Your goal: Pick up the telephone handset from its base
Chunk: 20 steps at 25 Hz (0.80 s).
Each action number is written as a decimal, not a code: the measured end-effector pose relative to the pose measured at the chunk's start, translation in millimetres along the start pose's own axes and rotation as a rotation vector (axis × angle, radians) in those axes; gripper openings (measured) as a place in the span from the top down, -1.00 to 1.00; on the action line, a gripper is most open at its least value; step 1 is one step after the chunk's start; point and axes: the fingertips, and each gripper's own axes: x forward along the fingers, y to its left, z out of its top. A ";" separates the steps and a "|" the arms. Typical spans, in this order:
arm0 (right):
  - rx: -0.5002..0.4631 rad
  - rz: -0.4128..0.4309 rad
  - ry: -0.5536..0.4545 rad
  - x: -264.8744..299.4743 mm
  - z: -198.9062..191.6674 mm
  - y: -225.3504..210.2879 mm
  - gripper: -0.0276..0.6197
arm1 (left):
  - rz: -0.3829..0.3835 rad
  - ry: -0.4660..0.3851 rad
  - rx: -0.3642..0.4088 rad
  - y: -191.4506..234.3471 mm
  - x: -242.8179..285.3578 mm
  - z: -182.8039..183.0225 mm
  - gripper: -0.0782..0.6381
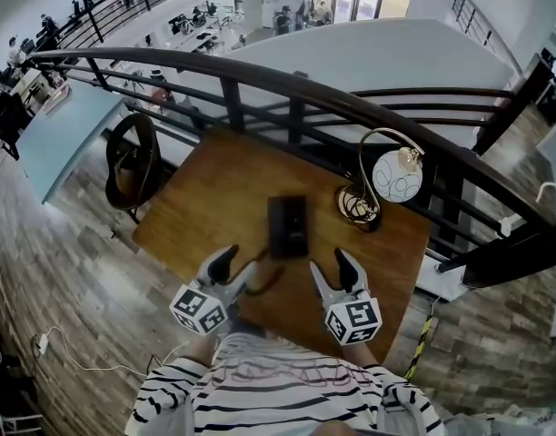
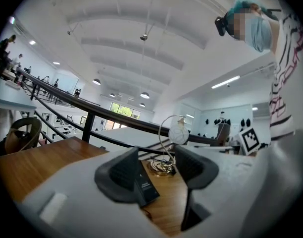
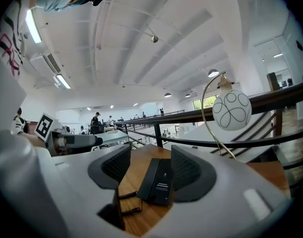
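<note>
Telephone handset (image 1: 287,226), black, apparently seated on its base, lies mid-way across the wooden table (image 1: 205,189), just beside the globe lamp (image 1: 388,178). Left gripper (image 2: 159,165) and right gripper (image 3: 151,168) hover short of it, jaws spread wide, gripping nothing.

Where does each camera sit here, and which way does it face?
Head view: on the person's head, facing steeply down at the table, telephone and lamp; shows the striped shirt, left tool and right tool.
Left gripper view: on the left tool, facing low across the table toward the railing; shows its open jaws and the shirt.
Right gripper view: on the right tool, facing likewise; shows its open jaws.
Shared: both gripper views catch the telephone and lamp.
</note>
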 end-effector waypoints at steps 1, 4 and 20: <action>-0.011 -0.005 0.002 6.6 0.0 -2.5 0.16 | -0.003 0.005 -0.010 7.3 5.0 -1.7 0.14; -0.036 -0.026 0.012 25.3 0.1 -11.3 0.16 | -0.026 0.025 -0.039 26.2 24.4 -5.2 0.14; -0.143 -0.124 0.118 122.8 -36.4 -56.9 0.24 | -0.151 0.175 -0.175 112.4 143.7 -44.7 0.14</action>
